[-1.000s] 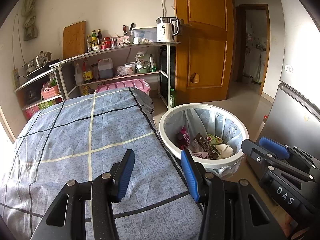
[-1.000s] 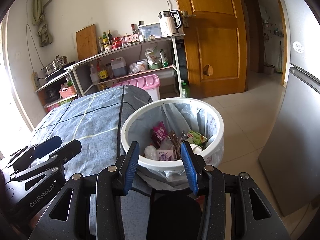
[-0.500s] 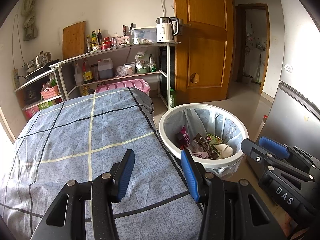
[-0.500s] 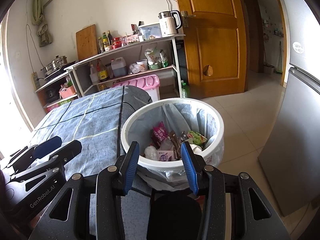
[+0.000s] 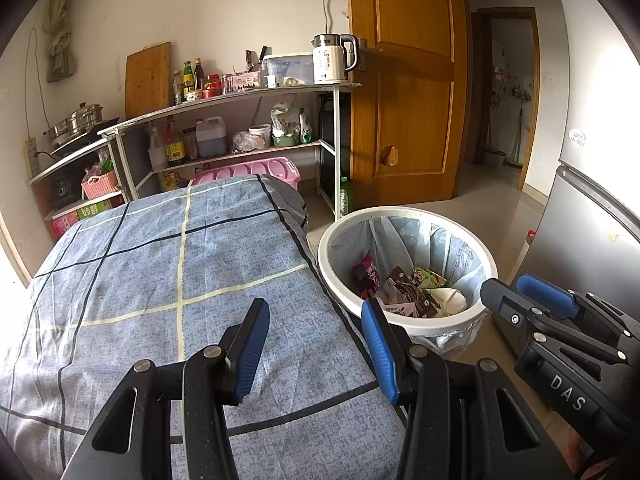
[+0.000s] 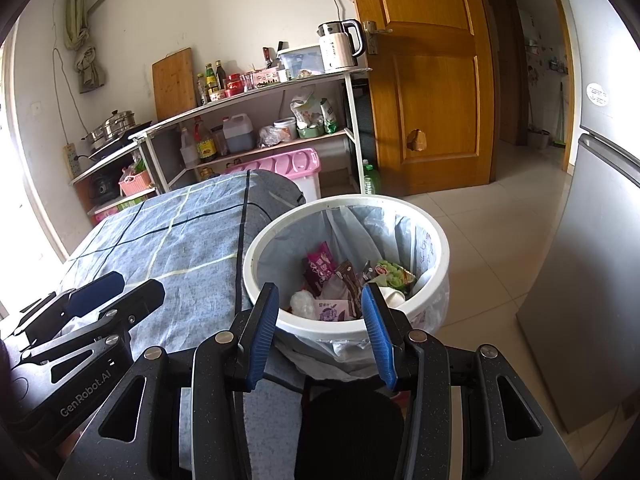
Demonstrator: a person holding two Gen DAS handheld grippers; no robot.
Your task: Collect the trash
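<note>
A white round trash bin (image 5: 408,216) with a pale plastic liner stands on the floor beside the table; it also shows in the right wrist view (image 6: 348,203). Several wrappers and crumpled pieces (image 6: 344,284) lie inside it. My left gripper (image 5: 316,340) is open and empty above the blue checked tablecloth (image 5: 160,272), left of the bin. My right gripper (image 6: 320,328) is open and empty, just before the bin's near rim. Each gripper shows in the other's view, the right one (image 5: 560,344) and the left one (image 6: 80,312).
A metal shelf rack (image 5: 240,96) with bottles, a kettle and pots stands against the far wall. A pink bin (image 5: 248,170) sits under it. A wooden door (image 5: 404,80) is behind the trash bin. A grey fridge (image 6: 592,280) stands at the right.
</note>
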